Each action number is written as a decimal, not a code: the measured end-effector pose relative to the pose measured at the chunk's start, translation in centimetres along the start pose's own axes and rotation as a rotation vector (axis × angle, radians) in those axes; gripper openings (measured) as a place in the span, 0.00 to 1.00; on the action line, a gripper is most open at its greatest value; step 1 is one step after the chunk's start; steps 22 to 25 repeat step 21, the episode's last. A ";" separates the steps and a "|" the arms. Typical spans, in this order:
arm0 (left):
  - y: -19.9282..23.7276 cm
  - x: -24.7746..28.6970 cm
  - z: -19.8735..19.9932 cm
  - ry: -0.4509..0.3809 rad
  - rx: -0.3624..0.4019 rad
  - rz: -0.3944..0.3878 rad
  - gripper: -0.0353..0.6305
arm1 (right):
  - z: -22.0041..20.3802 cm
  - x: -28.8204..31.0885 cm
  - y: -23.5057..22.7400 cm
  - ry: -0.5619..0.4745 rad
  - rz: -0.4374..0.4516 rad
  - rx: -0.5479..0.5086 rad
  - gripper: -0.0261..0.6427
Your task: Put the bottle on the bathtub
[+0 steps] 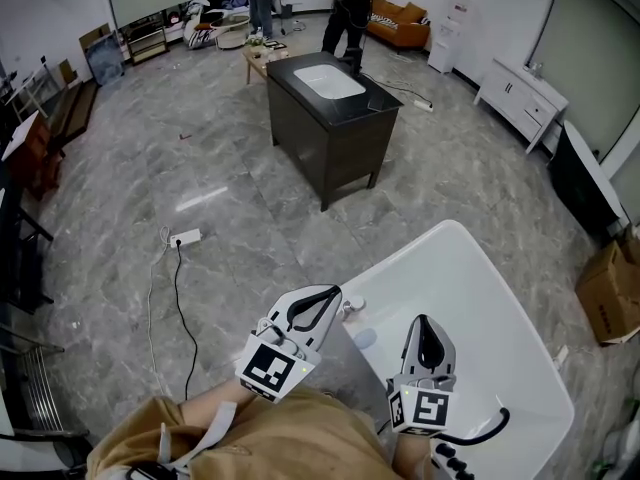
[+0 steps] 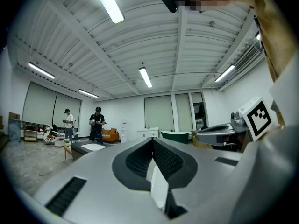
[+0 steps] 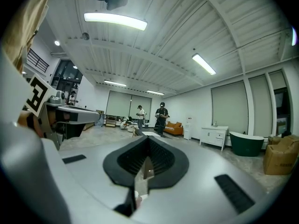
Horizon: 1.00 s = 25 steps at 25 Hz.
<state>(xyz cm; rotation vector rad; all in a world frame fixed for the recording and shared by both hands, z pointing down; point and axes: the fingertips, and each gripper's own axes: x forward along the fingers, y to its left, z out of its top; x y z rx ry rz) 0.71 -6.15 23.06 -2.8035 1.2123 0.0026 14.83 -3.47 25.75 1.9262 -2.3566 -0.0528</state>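
No bottle shows in any view. A white bathtub [image 1: 480,278] lies below me at the lower right of the head view. My left gripper [image 1: 333,292] hovers over the tub's near-left rim, beside a small white fitting [image 1: 353,306]. Its jaws are closed tip to tip with nothing between them [image 2: 153,140]. My right gripper [image 1: 422,320] hangs over the tub's inside, also shut and empty [image 3: 148,139]. Both point away from me and level across the room. Each gripper shows at the edge of the other's view: the right one [image 2: 233,125], the left one [image 3: 65,113].
A dark cabinet with a white sink [image 1: 330,108] stands ahead on the grey floor. A power strip and cable [image 1: 185,237] lie to the left. A cardboard box [image 1: 610,293] and a white sideboard [image 1: 520,96] are to the right. Two people [image 1: 350,8] stand far back near an orange sofa [image 1: 397,23].
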 end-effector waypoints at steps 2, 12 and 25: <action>-0.1 -0.1 -0.1 -0.001 0.011 -0.008 0.06 | 0.1 -0.2 0.1 0.001 -0.005 -0.001 0.05; 1.1 -1.3 -0.7 0.024 0.020 0.020 0.06 | 0.1 0.4 1.5 -0.004 0.018 0.017 0.05; 0.6 -1.3 -0.6 0.026 0.029 0.035 0.06 | 0.1 0.1 1.2 -0.014 0.032 0.023 0.05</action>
